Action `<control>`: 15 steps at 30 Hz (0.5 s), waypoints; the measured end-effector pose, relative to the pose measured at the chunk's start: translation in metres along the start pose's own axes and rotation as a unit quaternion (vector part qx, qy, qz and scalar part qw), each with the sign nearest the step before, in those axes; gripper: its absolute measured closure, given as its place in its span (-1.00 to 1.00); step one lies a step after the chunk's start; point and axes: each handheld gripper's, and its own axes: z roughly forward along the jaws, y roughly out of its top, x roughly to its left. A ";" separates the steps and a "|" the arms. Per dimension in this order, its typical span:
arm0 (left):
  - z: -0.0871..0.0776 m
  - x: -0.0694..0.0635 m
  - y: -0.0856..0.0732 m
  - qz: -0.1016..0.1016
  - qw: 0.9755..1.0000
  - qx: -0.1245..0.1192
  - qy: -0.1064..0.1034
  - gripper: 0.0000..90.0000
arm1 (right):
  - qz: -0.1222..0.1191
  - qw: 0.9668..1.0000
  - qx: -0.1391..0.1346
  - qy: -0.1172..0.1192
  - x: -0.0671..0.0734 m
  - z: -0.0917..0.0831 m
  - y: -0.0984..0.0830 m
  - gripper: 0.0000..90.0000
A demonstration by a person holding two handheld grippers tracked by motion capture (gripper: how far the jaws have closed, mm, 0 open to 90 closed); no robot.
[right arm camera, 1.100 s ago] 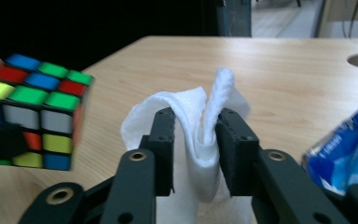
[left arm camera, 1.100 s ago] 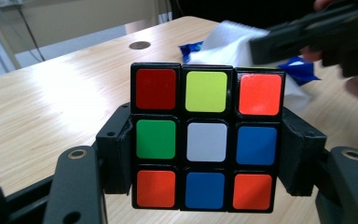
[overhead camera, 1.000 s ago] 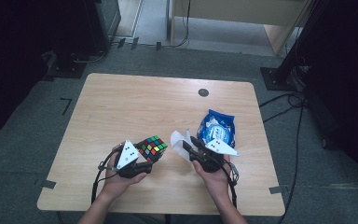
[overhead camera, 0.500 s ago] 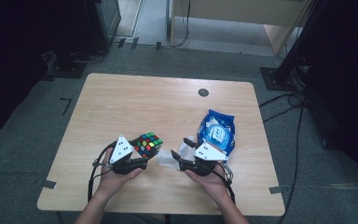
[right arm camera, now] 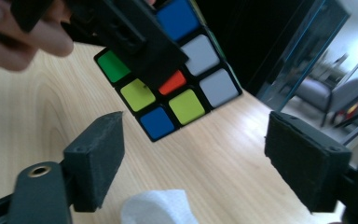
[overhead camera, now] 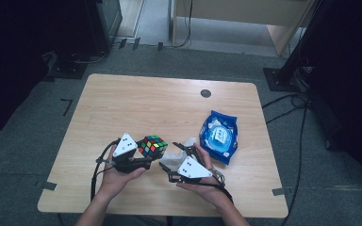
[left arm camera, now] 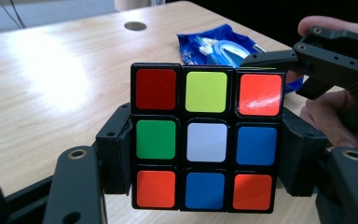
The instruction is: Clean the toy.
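We have the puzzle cube (left arm camera: 206,137) clamped by its two side faces in the left gripper (overhead camera: 143,162), lifted just above the near middle of the bench (overhead camera: 136,101). It is a hard, glossy thing of black plastic with smooth coloured squares in red, orange, green, blue, yellow and white. Our right gripper (right arm camera: 193,154) has just been opening and now stands wide with nothing between its matte, foam-like pads, aimed at the cube. A soft white tissue (right arm camera: 156,207) lies crumpled under it. We judge the step to be a reach for the cube, to wipe or turn it; next we should bring the pads squarely onto one layer. A crinkly blue wipes packet (overhead camera: 220,137) lies flat to the right.
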 end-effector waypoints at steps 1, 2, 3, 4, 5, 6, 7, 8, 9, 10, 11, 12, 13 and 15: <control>0.001 0.000 0.000 -0.005 1.000 0.004 -0.007 -0.24 | -0.015 1.000 0.000 -0.002 0.002 0.001 0.000 -0.56; 0.002 0.000 0.001 -0.007 1.000 0.007 -0.011 -0.24 | -0.030 1.000 0.001 -0.003 0.006 0.003 0.001 -0.57; 0.003 -0.001 0.001 -0.008 1.000 0.010 -0.016 -0.24 | -0.042 0.999 0.001 -0.004 0.008 0.004 0.001 -0.57; 0.003 -0.002 0.001 -0.009 1.000 0.013 -0.019 -0.24 | -0.064 0.998 0.004 -0.009 0.011 0.006 0.002 -0.58; 0.005 -0.003 0.002 -0.008 1.000 0.019 -0.024 -0.24 | -0.074 0.997 0.006 -0.012 0.013 0.007 0.002 -0.59; 0.005 -0.004 0.002 -0.009 0.999 0.021 -0.027 -0.24 | -0.091 0.996 0.007 -0.019 0.015 0.009 0.002 -0.59; 0.007 -0.006 0.002 -0.007 0.999 0.025 -0.032 -0.24 | -0.100 0.995 0.007 -0.024 0.016 0.010 0.001 -0.59; 0.008 -0.007 0.002 -0.006 0.999 0.030 -0.037 -0.24 | -0.107 0.994 0.007 -0.027 0.017 0.011 0.001 -0.56; 0.009 -0.008 0.002 -0.006 0.999 0.034 -0.042 -0.24 | -0.116 0.993 0.006 -0.029 0.018 0.011 0.001 -0.50; 0.010 -0.009 0.002 -0.005 0.998 0.038 -0.046 -0.24 | -0.126 0.991 0.006 -0.034 0.019 0.011 0.001 -0.42; 0.011 -0.010 0.002 -0.005 0.998 0.038 -0.046 -0.24 | -0.136 0.990 0.005 -0.041 0.020 0.011 0.001 -0.31; 0.011 -0.010 0.002 -0.008 0.998 0.035 -0.045 -0.24 | -0.142 0.989 0.008 -0.038 0.021 0.011 0.001 -0.28; 0.011 -0.009 0.002 -0.016 0.998 0.032 -0.049 -0.25 | -0.142 0.989 0.012 -0.036 0.021 0.010 0.001 -0.25; 0.010 -0.008 0.002 -0.025 0.998 0.025 -0.054 -0.25 | -0.131 0.991 0.010 -0.036 0.021 0.010 0.001 -0.24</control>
